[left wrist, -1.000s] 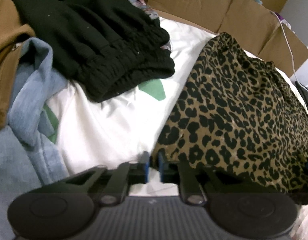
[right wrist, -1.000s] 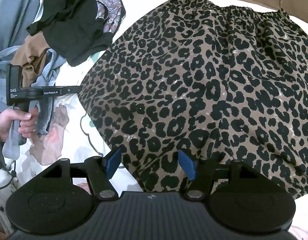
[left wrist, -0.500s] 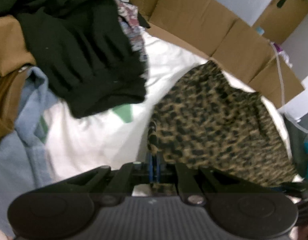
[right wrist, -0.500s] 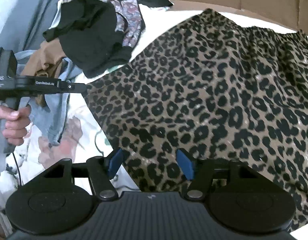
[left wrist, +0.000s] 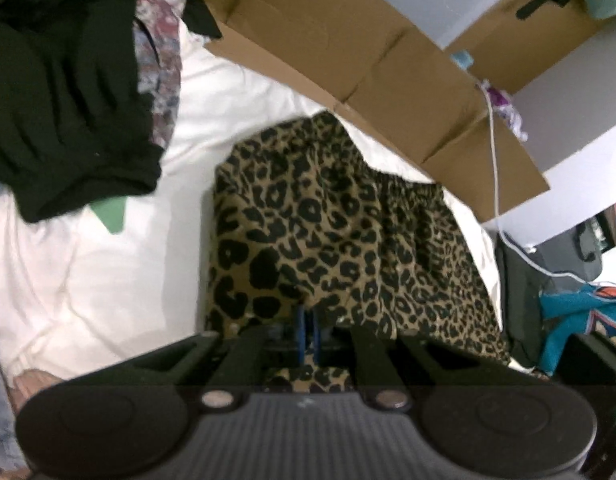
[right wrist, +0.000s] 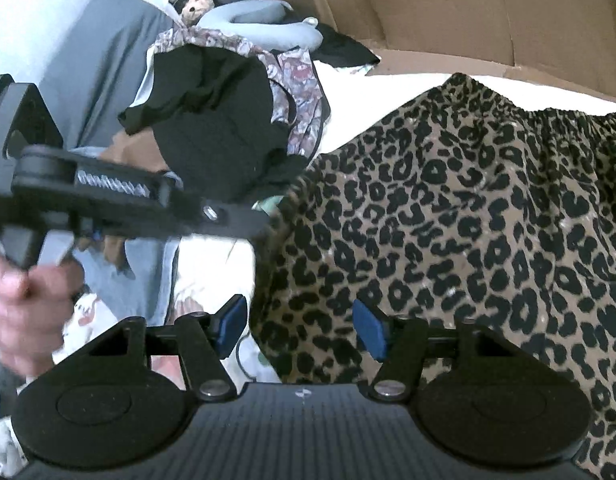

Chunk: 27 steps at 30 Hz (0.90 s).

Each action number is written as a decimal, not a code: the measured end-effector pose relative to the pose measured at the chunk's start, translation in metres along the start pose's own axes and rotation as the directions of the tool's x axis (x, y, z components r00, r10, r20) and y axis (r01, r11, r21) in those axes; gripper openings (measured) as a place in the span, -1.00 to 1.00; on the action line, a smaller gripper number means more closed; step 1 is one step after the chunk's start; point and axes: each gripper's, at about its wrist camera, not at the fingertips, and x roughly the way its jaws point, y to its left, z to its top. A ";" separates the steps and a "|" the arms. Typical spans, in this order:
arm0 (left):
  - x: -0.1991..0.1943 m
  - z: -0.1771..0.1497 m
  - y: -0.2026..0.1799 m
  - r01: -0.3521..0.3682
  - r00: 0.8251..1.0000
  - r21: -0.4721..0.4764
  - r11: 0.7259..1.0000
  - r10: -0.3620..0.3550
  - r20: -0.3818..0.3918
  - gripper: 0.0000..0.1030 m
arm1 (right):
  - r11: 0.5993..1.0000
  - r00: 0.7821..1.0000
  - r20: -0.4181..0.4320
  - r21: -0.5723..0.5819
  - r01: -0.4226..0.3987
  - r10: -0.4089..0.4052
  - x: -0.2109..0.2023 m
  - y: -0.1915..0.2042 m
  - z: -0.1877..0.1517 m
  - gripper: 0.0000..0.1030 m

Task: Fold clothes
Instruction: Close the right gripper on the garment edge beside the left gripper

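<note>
A leopard-print garment lies on the white bed sheet, its elastic waistband at the far side. My left gripper is shut on the garment's near left corner and holds it lifted, so the cloth hangs from the blue pads. The right wrist view shows the same garment and the left gripper pinching its left edge. My right gripper is open, its blue pads either side of the near hem, with cloth between them.
A heap of clothes, black, patterned and brown, sits at the left. Flattened cardboard boxes line the far edge. A white cable hangs at the right. A grey plush toy lies beyond the heap.
My left gripper has closed on the garment's left corner and lifted it up and toward the right. The garment's left side has risen off the sheet. The right gripper stays open.
</note>
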 end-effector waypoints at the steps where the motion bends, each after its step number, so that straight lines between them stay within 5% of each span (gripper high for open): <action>1: 0.002 -0.001 -0.004 0.002 1.000 -0.001 1.000 -0.002 -0.005 -0.93 | 1.000 1.000 0.003 0.001 0.003 -0.003 0.003 0.000 0.002 0.17; 12: 0.018 -0.001 -0.036 -0.006 1.000 -0.032 0.999 0.006 -0.022 -0.93 | 0.997 0.999 0.009 0.070 -0.032 0.032 0.034 -0.007 0.007 -0.04; 14: 0.015 -0.001 -0.042 -0.003 1.000 -0.025 1.000 0.003 -0.010 -0.93 | 0.996 0.999 0.014 0.079 -0.039 0.038 0.037 -0.008 0.006 -0.37; 15: 0.015 -0.002 -0.045 -0.002 1.000 -0.016 1.000 0.002 -0.009 -0.93 | 0.996 0.999 0.014 0.083 -0.033 0.032 0.039 -0.008 0.006 -0.72; 18: 0.014 -0.002 -0.058 -0.007 1.000 0.024 1.000 0.007 0.005 -0.93 | 0.995 0.999 0.041 0.097 -0.026 0.022 0.034 -0.012 0.008 -0.94; 24: 0.004 0.002 -0.084 -0.049 0.996 0.145 0.988 0.036 0.087 -0.69 | 0.995 0.997 0.077 0.100 0.009 -0.016 0.008 -0.030 0.007 -0.99; 27: 0.003 0.004 -0.083 -0.057 0.994 0.132 0.990 0.043 0.104 -0.51 | 0.990 0.995 0.090 0.138 0.028 -0.040 -0.008 -0.049 0.006 -0.99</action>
